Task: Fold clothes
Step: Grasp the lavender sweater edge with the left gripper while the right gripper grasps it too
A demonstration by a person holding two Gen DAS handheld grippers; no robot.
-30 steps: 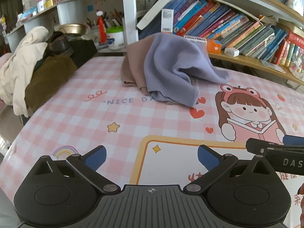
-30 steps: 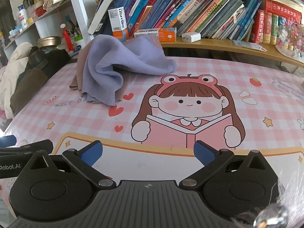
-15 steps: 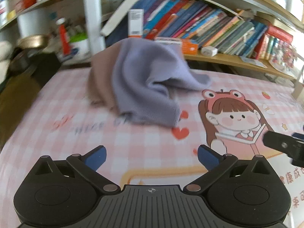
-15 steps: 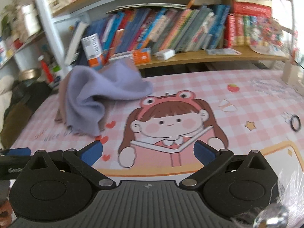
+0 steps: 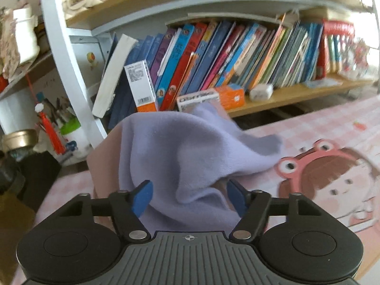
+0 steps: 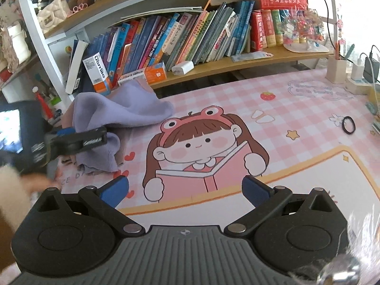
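Left wrist view: left gripper [image 5: 187,198] fingers spread wide astride rumpled lilac cloth [image 5: 190,156], placed to pinch ridge; cloth heaped over tan cloth [image 5: 102,166] by shelf; right gripper [image 6: 185,190] spread, empty, hovering above mat [image 6: 296,109].

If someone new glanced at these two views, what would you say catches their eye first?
Probably the crumpled lilac cloth heaped over a beige one at the desk's back left, with the open left tongs right at it. Next, the cartoon reading girl on the pink checked mat, ahead of the open right tongs.
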